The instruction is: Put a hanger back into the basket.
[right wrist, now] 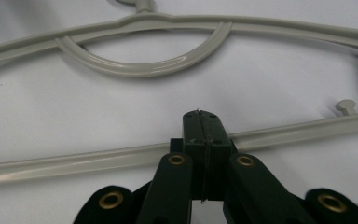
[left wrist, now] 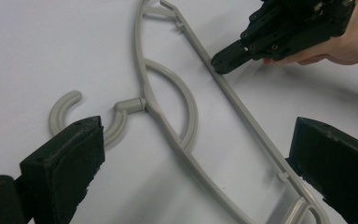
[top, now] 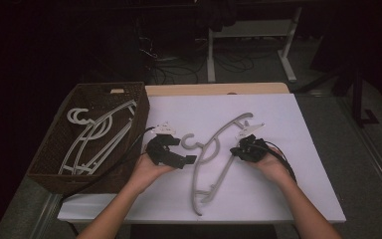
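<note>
Hangers seem to be getting packed away into the brown wicker basket (top: 54, 144) at the left edge of the desk (top: 278, 199), and that job looks partly done. A few pale hangers (top: 92, 132) already lie inside the basket, hooks toward its far end. One grey hanger (top: 214, 154) is left, lying flat on the white desk to the right of the basket, well apart from it, its hook (top: 191, 142) turned toward the basket.

The right gripper (top: 239, 149) is on the side of that hanger away from the basket; its jaws are pressed together, their tip resting on or just over the hanger's straight lower bar (right wrist: 98, 161), not pinching it as far as I can tell. The left gripper (top: 179, 149) sits between basket and hanger, jaws spread wide, with the hook just beyond one of its pads (left wrist: 65, 168) and nothing gripped.

So, to my eye, the last hanger has not yet been picked up. What remains is to get a hold on it, lift it, carry it over the basket's rim and lay it on the others.
</note>
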A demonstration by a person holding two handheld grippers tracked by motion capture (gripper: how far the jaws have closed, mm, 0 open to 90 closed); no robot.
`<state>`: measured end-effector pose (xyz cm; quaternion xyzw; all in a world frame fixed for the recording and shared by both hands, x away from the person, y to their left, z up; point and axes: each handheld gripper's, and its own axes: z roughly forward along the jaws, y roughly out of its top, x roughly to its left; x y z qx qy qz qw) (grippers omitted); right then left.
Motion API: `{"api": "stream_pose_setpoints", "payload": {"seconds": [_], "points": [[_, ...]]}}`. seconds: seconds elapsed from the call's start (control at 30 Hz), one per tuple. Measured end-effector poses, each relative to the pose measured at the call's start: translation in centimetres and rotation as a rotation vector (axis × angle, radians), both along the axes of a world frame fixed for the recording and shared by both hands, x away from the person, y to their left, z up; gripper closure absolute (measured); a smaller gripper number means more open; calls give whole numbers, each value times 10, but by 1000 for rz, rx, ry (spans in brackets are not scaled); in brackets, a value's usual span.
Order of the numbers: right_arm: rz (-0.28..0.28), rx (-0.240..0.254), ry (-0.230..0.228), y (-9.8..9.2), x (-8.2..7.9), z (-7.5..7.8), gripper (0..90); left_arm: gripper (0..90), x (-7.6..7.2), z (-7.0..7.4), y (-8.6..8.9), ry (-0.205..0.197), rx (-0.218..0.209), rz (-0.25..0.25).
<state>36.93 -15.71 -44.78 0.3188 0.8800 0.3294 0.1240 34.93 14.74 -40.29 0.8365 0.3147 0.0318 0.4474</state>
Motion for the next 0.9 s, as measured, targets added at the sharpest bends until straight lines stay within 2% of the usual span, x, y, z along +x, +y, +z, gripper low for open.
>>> {"api": "stream_pose_setpoints", "payload": {"seconds": [0.13, 0.2, 0.27, 0.33, 0.37, 0.4, 0.47, 0.53, 0.57, 0.6, 0.67, 0.7, 0.77, 0.87, 0.9], "points": [[-3, -4, 5, 1, 0, -3, 888, 35, 1, -8, -3, 15, 9, -2], [-4, 2, 7, 0, 0, -4, 889, 54, 3, -12, -4, 33, -7, -2], [-4, 1, 7, 0, 0, -4, 889, 89, 5, -18, -6, 46, -3, -4], [-4, -1, 5, 0, 0, -4, 889, 120, 8, -26, -8, 74, -6, -1], [-4, -1, 5, 0, 0, -4, 889, 137, 8, -26, -8, 74, -6, -1], [-3, -1, 5, 0, 0, -4, 889, 137, 11, -33, -8, 94, -9, 5], [-3, -2, 5, 0, 0, -4, 889, 189, 13, -36, -9, 108, -36, -2], [-3, -1, 5, 0, 0, -5, 890, 253, 14, -39, -11, 98, -33, -3], [-3, -3, 4, 0, -1, -4, 889, 284, 16, -41, -14, 125, -17, -23], [-3, -3, 4, 0, -1, -4, 890, 299, 16, -44, -20, 131, 5, -35], [-2, -6, 1, 0, -1, -4, 890, 320, 14, -46, -24, 128, 7, -36], [-1, -7, 0, 0, -1, -4, 889, 359, 13, -49, -33, 130, 20, -49], [0, -8, -2, 0, -1, -5, 890, 380, 13, -50, -39, 127, 43, -43], [0, -8, -1, -1, -1, -5, 889, 463, 14, -53, -42, 167, 63, -39], [-2, -5, 0, -1, -1, -5, 890, 471, 13, -53, -42, 161, 67, -36]]}}
